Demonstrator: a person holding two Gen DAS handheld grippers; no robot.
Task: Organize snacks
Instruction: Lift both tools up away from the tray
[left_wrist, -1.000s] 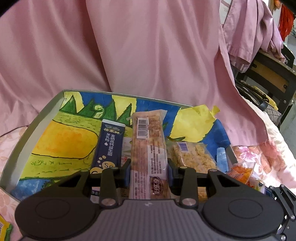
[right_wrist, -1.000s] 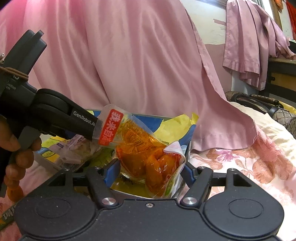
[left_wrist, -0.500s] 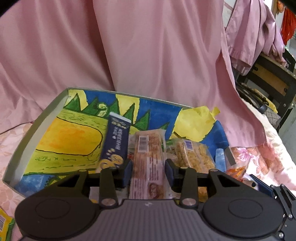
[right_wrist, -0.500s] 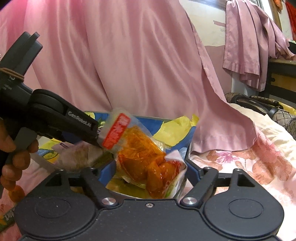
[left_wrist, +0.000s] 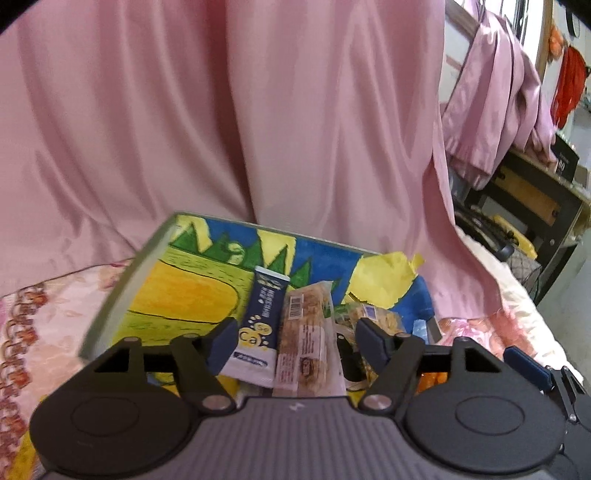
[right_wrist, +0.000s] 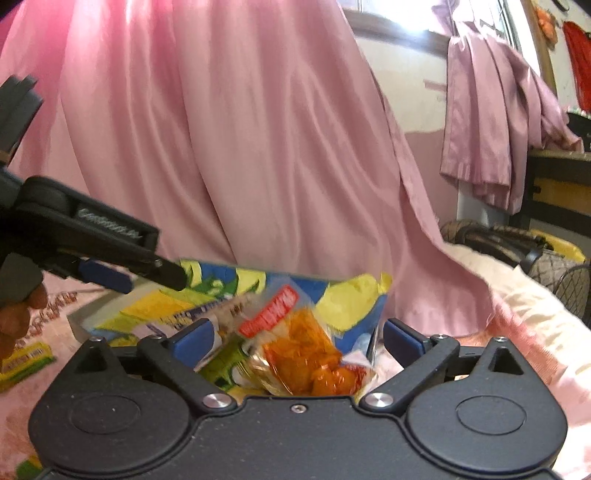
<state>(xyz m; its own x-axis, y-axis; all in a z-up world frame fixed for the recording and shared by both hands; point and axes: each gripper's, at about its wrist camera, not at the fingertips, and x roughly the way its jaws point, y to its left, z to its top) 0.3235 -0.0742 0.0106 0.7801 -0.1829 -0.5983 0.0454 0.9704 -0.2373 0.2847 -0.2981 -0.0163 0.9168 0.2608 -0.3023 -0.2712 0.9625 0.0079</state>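
Release step, both sides. Left gripper (left_wrist: 293, 341): jaws opening, nothing pinched; the beige snack bar (left_wrist: 304, 345) and the navy stick pack (left_wrist: 258, 330) lie between them but clear of the pads, flat in the painted box (left_wrist: 122, 295). A crumbly cracker pack (left_wrist: 376, 321) sits just right of the bar, also in the box. Right gripper (right_wrist: 297, 341): jaws opening wide, the orange snack bag (right_wrist: 303, 354) lies loose between them at the box's right end, pads not touching it; blurred, so I cannot tell if it has settled. In the right view the left gripper hangs over the box's left half. A green-yellow packet (right_wrist: 22, 360) lies outside the box, on the floral bedspread (right_wrist: 517, 332) to its left. Pink curtain (left_wrist: 258, 110) behind the box. Next, likely: back both grippers off the box, then fetch that stray packet.
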